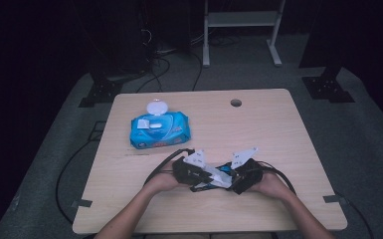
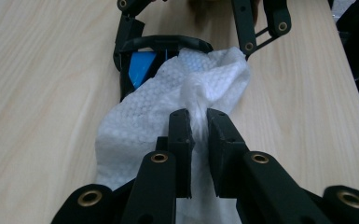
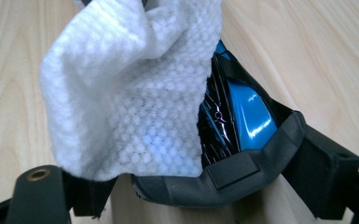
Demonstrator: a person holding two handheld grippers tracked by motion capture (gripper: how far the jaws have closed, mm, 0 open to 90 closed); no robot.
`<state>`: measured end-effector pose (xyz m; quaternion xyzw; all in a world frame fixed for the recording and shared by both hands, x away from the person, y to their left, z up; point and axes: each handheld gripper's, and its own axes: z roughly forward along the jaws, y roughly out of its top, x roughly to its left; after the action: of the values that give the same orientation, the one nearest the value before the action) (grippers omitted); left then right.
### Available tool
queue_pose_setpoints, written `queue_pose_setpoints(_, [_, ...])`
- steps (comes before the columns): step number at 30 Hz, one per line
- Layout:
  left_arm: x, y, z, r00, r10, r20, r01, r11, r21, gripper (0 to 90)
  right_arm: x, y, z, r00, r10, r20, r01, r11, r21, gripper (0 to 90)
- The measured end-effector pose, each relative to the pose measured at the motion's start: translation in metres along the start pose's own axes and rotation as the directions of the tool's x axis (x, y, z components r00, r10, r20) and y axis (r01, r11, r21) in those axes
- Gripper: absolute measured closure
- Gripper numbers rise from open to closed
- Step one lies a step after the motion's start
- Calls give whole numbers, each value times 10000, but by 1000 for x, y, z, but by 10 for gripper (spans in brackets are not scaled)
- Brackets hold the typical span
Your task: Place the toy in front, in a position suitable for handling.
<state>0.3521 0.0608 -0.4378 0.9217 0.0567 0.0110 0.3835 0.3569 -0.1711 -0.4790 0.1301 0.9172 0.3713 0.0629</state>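
A white dimpled wipe (image 2: 168, 98) is pinched at a bunched fold by my left gripper (image 2: 199, 121), which is shut on it. The wipe drapes over a black-cased object with a glossy blue face (image 3: 247, 116), shaped like a phone. My right gripper (image 3: 186, 182) is shut on that object, one jaw on each side of its black rim (image 3: 242, 175). In the high view both grippers meet tip to tip near the table's front: the left gripper (image 1: 210, 175), the right gripper (image 1: 230, 179), and the wipe (image 1: 220, 174) between them.
A blue pack of wipes (image 1: 159, 129) with its white lid flipped open lies at the back left of the wooden table (image 1: 278, 134). A cable hole (image 1: 236, 103) sits near the far edge. Cables trail from both grippers.
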Motion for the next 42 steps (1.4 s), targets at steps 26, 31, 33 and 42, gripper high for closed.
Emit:
queue_pose_setpoints(26, [23, 14, 14, 9949, -950, -331, 927, 9936, -644, 795, 1, 0, 4, 9998, 126, -162, -130, 9995, -286, 199])
queue_pose_setpoints(31, [37, 0, 7, 9873, -1427, -698, 1395, 9890, -499, 796, 1, 0, 4, 9998, 145, -163, -150, 9995, -284, 199])
queue_pose_setpoints(33, [38, -2, 7, 9849, -1601, -664, 1567, 9862, -543, 796, 1, 0, 4, 9997, 162, -172, -167, 9995, -286, 199])
queue_pose_setpoints(42, [23, 22, 32, 9954, -936, 186, 948, 9924, -786, 794, 1, 0, 4, 9997, 172, -198, -178, 9994, -305, 199])
